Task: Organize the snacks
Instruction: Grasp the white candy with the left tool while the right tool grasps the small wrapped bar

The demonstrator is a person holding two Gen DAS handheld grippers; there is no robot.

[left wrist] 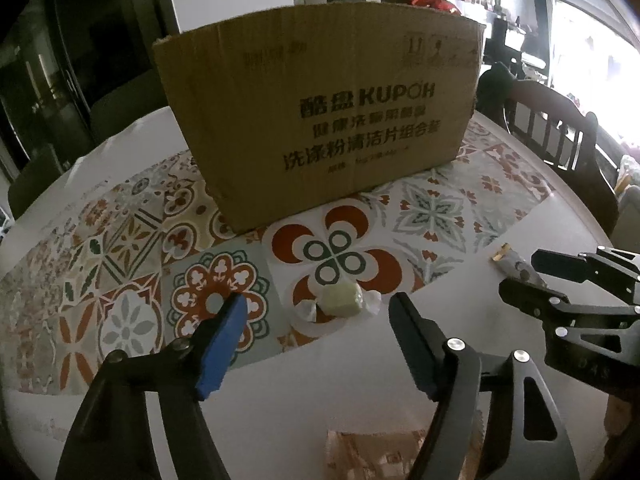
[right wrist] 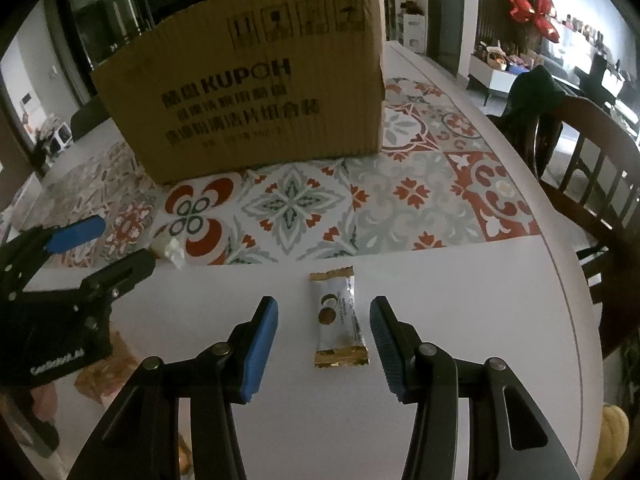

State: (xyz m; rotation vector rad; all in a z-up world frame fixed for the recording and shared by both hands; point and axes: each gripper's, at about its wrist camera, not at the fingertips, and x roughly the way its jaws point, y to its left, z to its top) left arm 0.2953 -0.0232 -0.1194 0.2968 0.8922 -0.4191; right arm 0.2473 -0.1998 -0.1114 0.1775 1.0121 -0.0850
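While the table lies dim, both grippers point down at wrapped snacks in front of a cardboard box.

Left wrist view, left gripper (left wrist: 316,320): jaws apart, blue pads touching nothing.
Left wrist view, pale green candy (left wrist: 343,298): at 12 o'clock from the gap between the fingers, just beyond the tips, on the patterned mat (left wrist: 132,280); a small greenish block in clear wrap with twisted white ends.
Left wrist view, cardboard box (left wrist: 320,112): at 12 o'clock beyond the candy, upright, printed KUPOH.
Left wrist view, right gripper (left wrist: 516,280): at 3 o'clock, over one end of a wrapped bar.

Right wrist view, right gripper (right wrist: 324,332): jaws apart, not pressing anything.
Right wrist view, snack bar (right wrist: 339,318): between the two fingers, lying flat on the white table (right wrist: 460,300), lengthwise from 12 to 6 o'clock; white wrapper with gold crimped ends and a brown round mark.
Right wrist view, candy: at 10 o'clock, beside the left gripper's fingers.
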